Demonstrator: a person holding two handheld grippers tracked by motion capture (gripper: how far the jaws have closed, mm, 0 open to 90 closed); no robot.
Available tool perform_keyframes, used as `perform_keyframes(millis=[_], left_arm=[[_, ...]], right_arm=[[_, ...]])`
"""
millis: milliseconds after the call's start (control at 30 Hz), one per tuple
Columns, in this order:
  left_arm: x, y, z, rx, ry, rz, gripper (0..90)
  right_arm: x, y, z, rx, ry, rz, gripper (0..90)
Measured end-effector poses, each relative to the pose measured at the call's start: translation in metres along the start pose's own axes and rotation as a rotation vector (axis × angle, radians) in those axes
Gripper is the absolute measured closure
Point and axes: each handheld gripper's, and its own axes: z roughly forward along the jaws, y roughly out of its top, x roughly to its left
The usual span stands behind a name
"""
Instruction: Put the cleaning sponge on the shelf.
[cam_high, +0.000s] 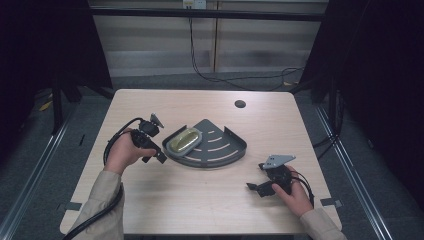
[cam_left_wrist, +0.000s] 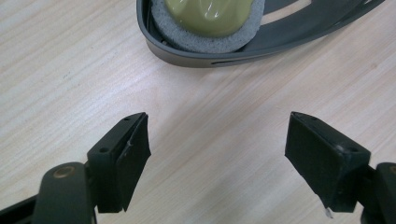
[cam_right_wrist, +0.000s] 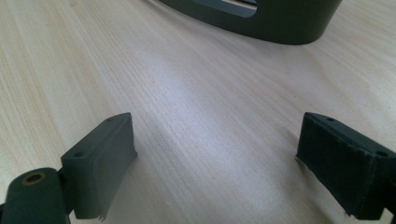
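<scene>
left gripper (cam_high: 156, 146): jaws wide apart, empty, just left of tray | right gripper (cam_high: 260, 186): jaws wide apart, empty, near tray's front right | sponge (cam_high: 183, 140): lying in grey tray (cam_high: 225, 150), left end | table (cam_high: 200, 200): light wood

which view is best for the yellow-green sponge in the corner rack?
The high view: the whole sponge lies in the grey corner rack's left end. The left gripper view crops it at the top edge. The right gripper view shows just the rack wall.
</scene>
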Motion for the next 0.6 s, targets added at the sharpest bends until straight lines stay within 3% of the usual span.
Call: perform_keyframes(millis=[600], left_arm=[[0.004, -0.034, 0.022, -0.045, -0.014, -0.025, 21.7]], right_arm=[[0.000, 0.000, 0.000, 0.000, 0.000, 0.000, 10.6]])
